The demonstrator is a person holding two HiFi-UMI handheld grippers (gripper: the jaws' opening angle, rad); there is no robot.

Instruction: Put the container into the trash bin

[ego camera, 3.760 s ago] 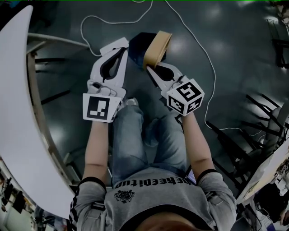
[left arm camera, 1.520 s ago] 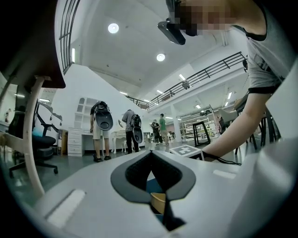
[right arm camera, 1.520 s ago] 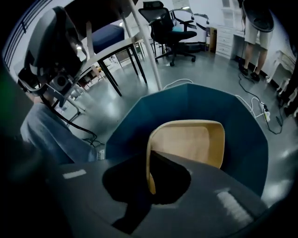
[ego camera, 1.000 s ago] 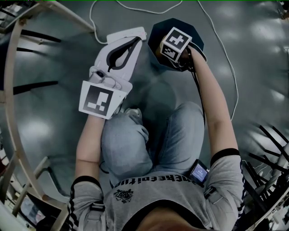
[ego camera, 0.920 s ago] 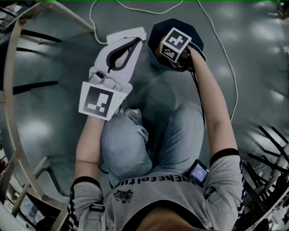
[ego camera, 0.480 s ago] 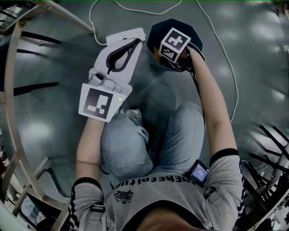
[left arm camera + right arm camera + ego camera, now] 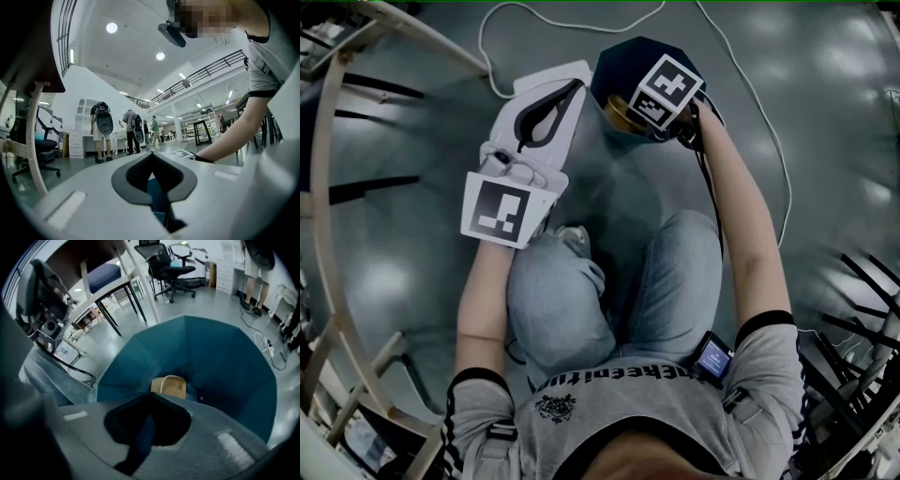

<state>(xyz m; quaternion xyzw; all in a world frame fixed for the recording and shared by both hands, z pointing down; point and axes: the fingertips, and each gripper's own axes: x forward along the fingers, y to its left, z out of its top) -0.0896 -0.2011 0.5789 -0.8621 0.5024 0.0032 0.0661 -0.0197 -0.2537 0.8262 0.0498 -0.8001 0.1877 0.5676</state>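
Note:
The dark teal trash bin [image 7: 623,61] stands on the floor in front of my knees. In the right gripper view I look down into the bin [image 7: 225,366], where the tan container [image 7: 169,386] lies at the bottom. My right gripper [image 7: 150,394] hangs over the bin's mouth with its jaws shut, empty and apart from the container. In the head view its marker cube [image 7: 666,89] covers the jaws, and a sliver of the container [image 7: 616,112] shows beside it. My left gripper [image 7: 577,82] sits just left of the bin, shut and empty.
A white cable [image 7: 759,122] loops over the floor around the bin. Table legs and a curved frame [image 7: 328,187] stand at the left. An office chair [image 7: 168,261] and table legs [image 7: 136,291] lie beyond the bin. People [image 7: 102,131] stand far off.
Earlier my right gripper held the container over the bin; now the container lies inside and the jaws are shut and empty. In the last second both grippers barely moved.

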